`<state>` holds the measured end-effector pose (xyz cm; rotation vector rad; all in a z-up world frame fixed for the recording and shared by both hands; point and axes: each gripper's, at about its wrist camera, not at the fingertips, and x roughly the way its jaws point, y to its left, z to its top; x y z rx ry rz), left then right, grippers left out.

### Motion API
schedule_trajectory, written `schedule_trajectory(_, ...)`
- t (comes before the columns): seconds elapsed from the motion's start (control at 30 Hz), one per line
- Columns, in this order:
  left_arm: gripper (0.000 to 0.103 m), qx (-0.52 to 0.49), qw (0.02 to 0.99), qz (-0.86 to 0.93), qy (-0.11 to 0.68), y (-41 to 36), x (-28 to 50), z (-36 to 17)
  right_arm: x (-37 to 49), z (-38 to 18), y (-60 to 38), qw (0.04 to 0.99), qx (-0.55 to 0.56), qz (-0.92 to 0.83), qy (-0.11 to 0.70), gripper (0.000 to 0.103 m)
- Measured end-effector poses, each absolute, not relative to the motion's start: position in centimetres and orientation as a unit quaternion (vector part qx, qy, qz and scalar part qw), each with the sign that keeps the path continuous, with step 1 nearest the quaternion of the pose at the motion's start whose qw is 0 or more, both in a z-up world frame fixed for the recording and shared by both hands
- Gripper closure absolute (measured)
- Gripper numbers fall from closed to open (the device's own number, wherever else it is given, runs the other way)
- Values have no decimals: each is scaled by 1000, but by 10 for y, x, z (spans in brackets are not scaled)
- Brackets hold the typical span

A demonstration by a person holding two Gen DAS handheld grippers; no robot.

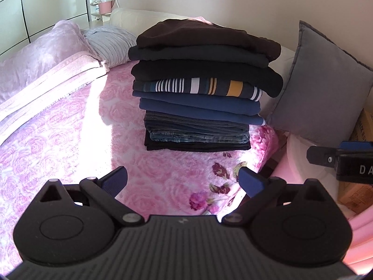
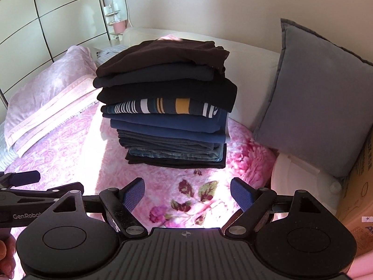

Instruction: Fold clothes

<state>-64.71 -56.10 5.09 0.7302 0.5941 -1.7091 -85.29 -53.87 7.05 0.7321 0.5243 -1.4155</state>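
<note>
Tall stack of folded clothes (image 1: 200, 88) on pink floral blanket (image 1: 70, 144), near the far right corner of the bed, just beside grey cushion (image 1: 326, 81). Dark brown garment (image 2: 163, 53) on top, striped one (image 2: 163, 106) in the middle. Left gripper (image 1: 183, 182) spread wide, empty. Right gripper (image 2: 187, 194) also spread, holding nothing, low over the blanket.

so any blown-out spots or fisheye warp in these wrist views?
Left wrist: sunlit strip on the pink blanket is clipped white left of the clothes stack; dark vignette corners. Right wrist: glare patch between the open fingers; wardrobe lines bow.
</note>
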Motion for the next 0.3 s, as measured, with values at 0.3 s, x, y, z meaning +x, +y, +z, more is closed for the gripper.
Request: schedule_trajectory(0.3,3,309,562,-727,244,-560,-647,50,-849,69,-538,669,328,-625,234,20)
